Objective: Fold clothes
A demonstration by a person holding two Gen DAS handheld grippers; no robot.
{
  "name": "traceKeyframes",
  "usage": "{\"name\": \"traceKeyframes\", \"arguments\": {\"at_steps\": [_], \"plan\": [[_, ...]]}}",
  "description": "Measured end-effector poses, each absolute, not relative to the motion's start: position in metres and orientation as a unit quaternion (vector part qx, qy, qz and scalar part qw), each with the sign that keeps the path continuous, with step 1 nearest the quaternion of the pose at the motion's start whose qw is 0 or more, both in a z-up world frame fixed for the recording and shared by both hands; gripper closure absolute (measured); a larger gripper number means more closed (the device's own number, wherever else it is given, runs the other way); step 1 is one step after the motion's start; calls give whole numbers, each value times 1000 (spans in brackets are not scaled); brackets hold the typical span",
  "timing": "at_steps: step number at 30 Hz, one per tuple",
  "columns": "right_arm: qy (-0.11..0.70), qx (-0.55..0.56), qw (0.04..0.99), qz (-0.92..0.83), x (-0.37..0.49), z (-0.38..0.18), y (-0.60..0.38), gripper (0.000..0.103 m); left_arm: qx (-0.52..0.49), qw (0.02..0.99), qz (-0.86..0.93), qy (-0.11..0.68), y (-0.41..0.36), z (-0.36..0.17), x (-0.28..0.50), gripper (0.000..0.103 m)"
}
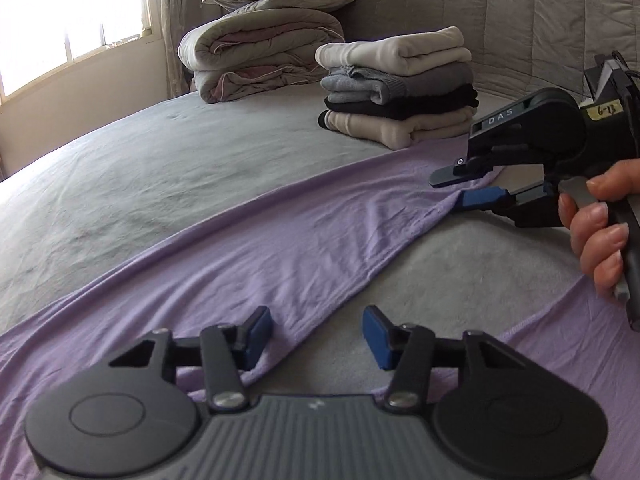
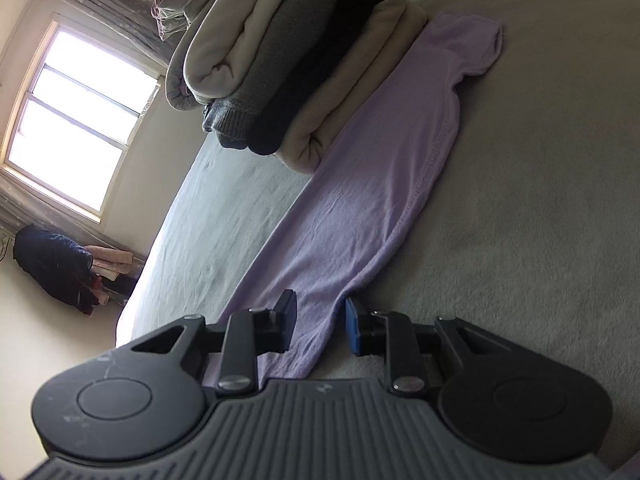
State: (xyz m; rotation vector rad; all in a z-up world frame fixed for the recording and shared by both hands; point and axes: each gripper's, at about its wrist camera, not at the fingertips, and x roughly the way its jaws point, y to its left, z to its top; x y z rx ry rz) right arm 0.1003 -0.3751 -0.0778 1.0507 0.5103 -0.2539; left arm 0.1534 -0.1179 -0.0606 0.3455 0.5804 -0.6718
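Here your lilac top (image 1: 248, 240) lies spread on the grey bed (image 1: 120, 184), its far end beside the folded clothes stack (image 1: 396, 96). Your left gripper (image 1: 318, 338) hovers with jaws wide, straddling a folded edge. Your right gripper (image 2: 320, 320) is parted around a bunched edge without pinching it, seemingly set to lift both ends together for a fold.
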Motion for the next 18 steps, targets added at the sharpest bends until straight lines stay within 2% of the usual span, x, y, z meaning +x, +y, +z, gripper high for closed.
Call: {"name": "traceKeyframes", "arguments": {"at_steps": [4, 6, 7, 8, 13, 18], "plan": [[235, 499, 825, -118, 98, -81, -383, 79, 148, 893, -319, 282, -128, -63, 163, 53], [241, 489, 829, -122, 98, -80, -384, 87, 144, 893, -318, 285, -129, -60, 163, 79], [244, 484, 831, -124, 98, -79, -384, 91, 143, 893, -318, 287, -129, -59, 163, 100], [247, 478, 833, -127, 98, -79, -384, 103, 141, 892, -317, 288, -129, -57, 163, 100], [249, 430, 857, -134, 83, -70, -381, 103, 153, 883, -337, 291, -128, -51, 152, 100], [229, 457, 849, -136, 78, -72, -399, 102, 182, 878, -336, 287, -131, -55, 144, 98]]}}
